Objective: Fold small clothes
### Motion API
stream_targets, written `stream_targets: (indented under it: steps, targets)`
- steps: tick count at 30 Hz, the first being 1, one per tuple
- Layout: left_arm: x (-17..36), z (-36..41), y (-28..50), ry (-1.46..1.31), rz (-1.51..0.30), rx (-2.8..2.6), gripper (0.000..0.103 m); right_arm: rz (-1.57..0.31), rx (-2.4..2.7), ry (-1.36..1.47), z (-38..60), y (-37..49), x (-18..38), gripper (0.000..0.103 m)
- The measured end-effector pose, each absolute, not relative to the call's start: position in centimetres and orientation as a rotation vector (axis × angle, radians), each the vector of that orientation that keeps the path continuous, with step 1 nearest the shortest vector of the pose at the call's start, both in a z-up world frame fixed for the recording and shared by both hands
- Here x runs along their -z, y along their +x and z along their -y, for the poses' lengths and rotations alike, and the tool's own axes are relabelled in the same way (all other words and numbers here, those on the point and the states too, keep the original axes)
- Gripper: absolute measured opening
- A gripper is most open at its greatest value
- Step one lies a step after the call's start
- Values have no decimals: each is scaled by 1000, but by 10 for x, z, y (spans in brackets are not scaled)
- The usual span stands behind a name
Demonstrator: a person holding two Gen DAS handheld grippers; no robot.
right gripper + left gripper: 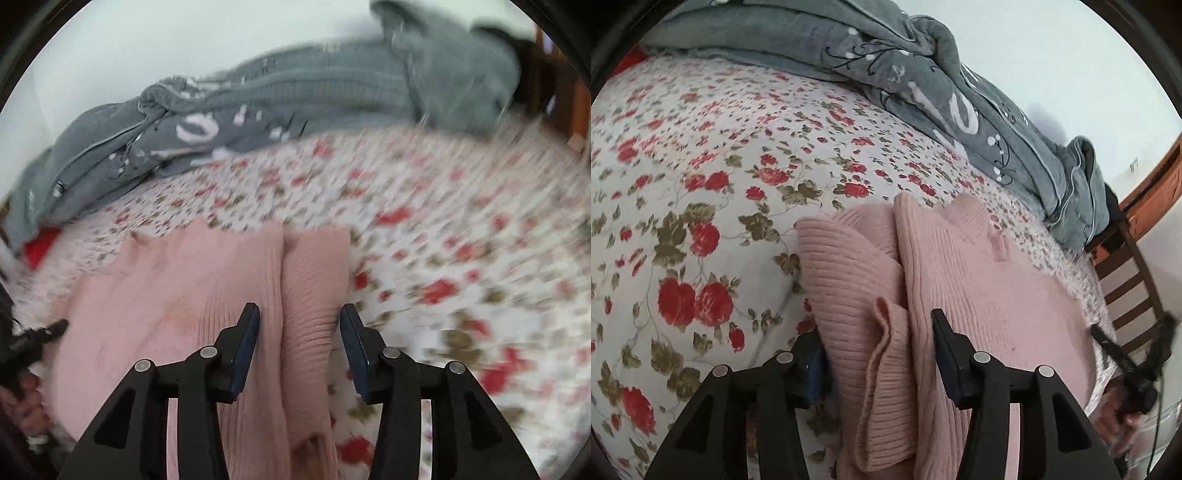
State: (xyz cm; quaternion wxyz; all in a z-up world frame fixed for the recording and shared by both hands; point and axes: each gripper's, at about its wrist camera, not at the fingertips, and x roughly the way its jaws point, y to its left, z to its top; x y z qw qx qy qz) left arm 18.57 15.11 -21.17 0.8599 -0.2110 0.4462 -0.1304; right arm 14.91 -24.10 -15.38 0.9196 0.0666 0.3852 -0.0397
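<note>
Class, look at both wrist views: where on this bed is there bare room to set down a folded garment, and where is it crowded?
Free: the floral bedsheet between the pink sweater and the grey quilt, and in the right wrist view the sheet right of the sweater. Crowded: the sweater's own patch, where both open grippers hover, and the quilt's far strip.

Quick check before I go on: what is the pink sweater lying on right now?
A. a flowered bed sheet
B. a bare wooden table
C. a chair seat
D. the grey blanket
A: the pink sweater lies flat on the white bed sheet printed with red flowers, while the grey blanket is bunched up farther back, apart from it.
</note>
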Motion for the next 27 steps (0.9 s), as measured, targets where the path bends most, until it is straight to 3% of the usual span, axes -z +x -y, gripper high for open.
stream_targets:
  steps: [6,13,27]
  targets:
    - [209,-146,174,-397,-911,260,48,-781,2,21,175,118,140,52]
    - [206,-144,166,-357,-907,257,48,-813,-121,28,110,109,165,52]
    - [207,-146,167,-355,-923,281,48,-815,-28,3,89,148,189,55]
